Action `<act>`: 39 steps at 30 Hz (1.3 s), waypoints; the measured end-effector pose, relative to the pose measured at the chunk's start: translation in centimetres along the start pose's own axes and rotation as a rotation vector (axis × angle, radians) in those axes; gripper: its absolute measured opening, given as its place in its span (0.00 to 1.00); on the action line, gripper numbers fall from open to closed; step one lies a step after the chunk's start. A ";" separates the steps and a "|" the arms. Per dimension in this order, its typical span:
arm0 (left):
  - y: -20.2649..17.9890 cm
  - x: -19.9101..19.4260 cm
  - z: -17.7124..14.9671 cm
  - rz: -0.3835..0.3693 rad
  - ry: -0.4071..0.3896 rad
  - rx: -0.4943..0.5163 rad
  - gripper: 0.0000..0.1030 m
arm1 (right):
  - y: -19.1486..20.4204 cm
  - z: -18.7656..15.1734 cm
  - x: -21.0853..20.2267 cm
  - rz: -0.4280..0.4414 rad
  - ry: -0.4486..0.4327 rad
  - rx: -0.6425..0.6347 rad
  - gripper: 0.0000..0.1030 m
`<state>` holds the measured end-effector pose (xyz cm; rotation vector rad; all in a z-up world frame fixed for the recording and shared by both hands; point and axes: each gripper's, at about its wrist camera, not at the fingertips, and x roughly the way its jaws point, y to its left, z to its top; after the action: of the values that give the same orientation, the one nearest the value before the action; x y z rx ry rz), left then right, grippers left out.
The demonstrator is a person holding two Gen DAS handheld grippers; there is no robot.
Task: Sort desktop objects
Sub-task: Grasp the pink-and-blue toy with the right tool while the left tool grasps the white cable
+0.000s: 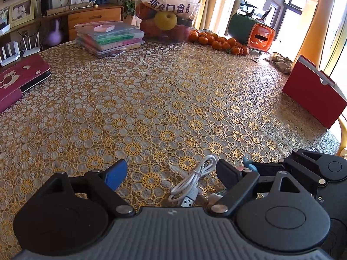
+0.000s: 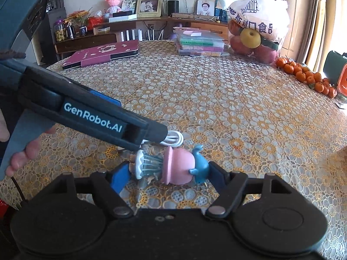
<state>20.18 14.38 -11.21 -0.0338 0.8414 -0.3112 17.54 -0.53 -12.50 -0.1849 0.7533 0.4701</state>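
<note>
Toy figurine between tool fingers

The left gripper carries white lettering, "GenRobot.AI", along its black side. The white plastic bag over the fruit bears dark blue Chinese print (partly creased), with "口食品" readable.

Each black tool has blue finger pads, silver pivot screws, and white "GenRobot.AI" lettering.
</note>
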 end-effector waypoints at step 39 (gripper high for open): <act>-2.7 -1.1 -3.9 -0.013 -0.086 0.059 0.17 | -5.8 -0.9 -2.0 -0.061 0.010 0.067 0.74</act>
<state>15.91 12.50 -12.59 0.0021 0.7470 -0.3440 18.49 -6.57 -11.79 -0.1471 0.7701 0.3856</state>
